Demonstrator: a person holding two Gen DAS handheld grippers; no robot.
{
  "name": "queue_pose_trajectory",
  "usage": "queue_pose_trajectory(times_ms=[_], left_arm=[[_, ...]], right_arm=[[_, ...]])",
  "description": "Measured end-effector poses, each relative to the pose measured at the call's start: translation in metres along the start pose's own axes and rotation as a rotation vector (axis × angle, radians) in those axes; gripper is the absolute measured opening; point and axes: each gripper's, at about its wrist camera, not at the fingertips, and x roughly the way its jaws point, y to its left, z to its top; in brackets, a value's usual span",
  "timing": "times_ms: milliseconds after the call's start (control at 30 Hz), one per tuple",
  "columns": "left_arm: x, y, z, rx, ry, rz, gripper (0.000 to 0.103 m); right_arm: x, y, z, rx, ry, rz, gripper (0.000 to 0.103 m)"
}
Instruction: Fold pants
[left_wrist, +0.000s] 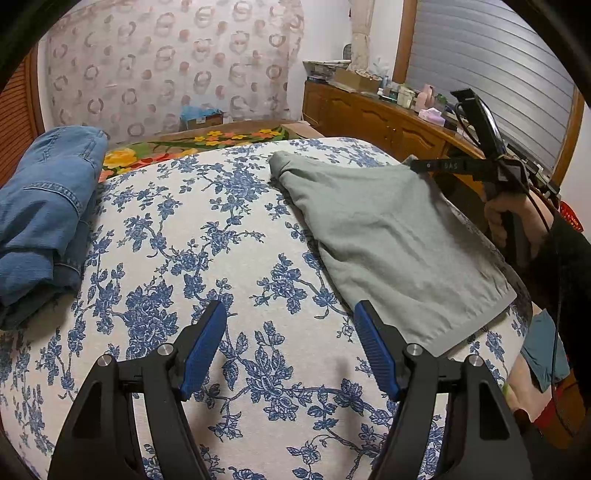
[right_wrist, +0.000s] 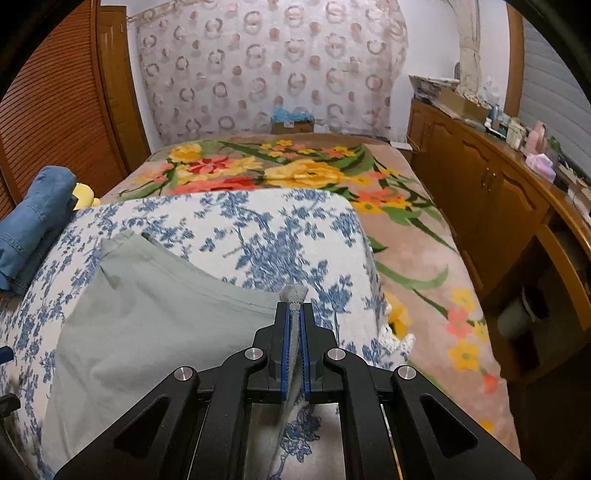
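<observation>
Grey-green pants (left_wrist: 399, 243) lie on the blue-flowered white cloth (left_wrist: 207, 236) at the right. My left gripper (left_wrist: 291, 317) is open and empty above the cloth, just left of the pants' near hem. My right gripper (right_wrist: 294, 306) is shut on a corner of the pants (right_wrist: 159, 321) and holds that edge up. It also shows in the left wrist view (left_wrist: 417, 165) at the pants' far right corner.
Folded blue jeans (left_wrist: 44, 218) lie at the left edge of the cloth, also in the right wrist view (right_wrist: 33, 229). A flowered blanket (right_wrist: 303, 173) covers the bed beyond. A wooden cabinet (right_wrist: 491, 192) with clutter stands at the right.
</observation>
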Motion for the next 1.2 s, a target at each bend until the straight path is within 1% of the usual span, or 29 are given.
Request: queue_pose_trajectory(times_ms=[33,133,233,333,467,567,667,767,900,1033,1200], left_arm=[[0.0,-0.001,0.0,0.002,0.001,0.0,0.072],[0.001,-0.004,0.0,0.006,0.002,-0.002,0.072],[0.002,-0.007,0.0,0.011,0.003,-0.004,0.072],[0.002,-0.01,0.0,0.016,0.003,-0.006,0.072],[0.002,-0.014,0.0,0.023,0.005,-0.008,0.072],[0.004,-0.017,0.0,0.03,0.01,-0.009,0.072],[0.004,-0.02,0.0,0.037,0.012,-0.011,0.072],[0.005,-0.022,-0.001,0.04,0.014,-0.013,0.072],[0.007,-0.025,-0.002,0.047,0.021,-0.016,0.072],[0.007,-0.03,-0.003,0.055,0.026,-0.023,0.072],[0.006,-0.04,-0.006,0.08,0.034,-0.043,0.072]], right_arm=[[0.0,-0.002,-0.001,0.003,0.005,-0.001,0.005],[-0.002,-0.003,-0.003,0.013,0.007,-0.008,0.012],[-0.01,-0.002,-0.008,0.004,0.003,-0.007,0.014],[-0.021,0.002,-0.016,-0.018,-0.005,-0.003,0.021],[-0.041,0.009,-0.036,-0.047,-0.007,0.041,0.026],[-0.054,0.012,-0.054,-0.043,-0.003,0.101,0.032],[-0.064,0.014,-0.072,-0.061,0.005,0.109,0.036],[-0.074,0.017,-0.086,-0.077,0.016,0.094,0.037],[-0.089,0.017,-0.098,-0.078,0.014,0.096,0.038],[-0.101,0.015,-0.109,-0.052,0.015,0.13,0.039],[-0.113,0.017,-0.122,-0.045,0.014,0.101,0.039]])
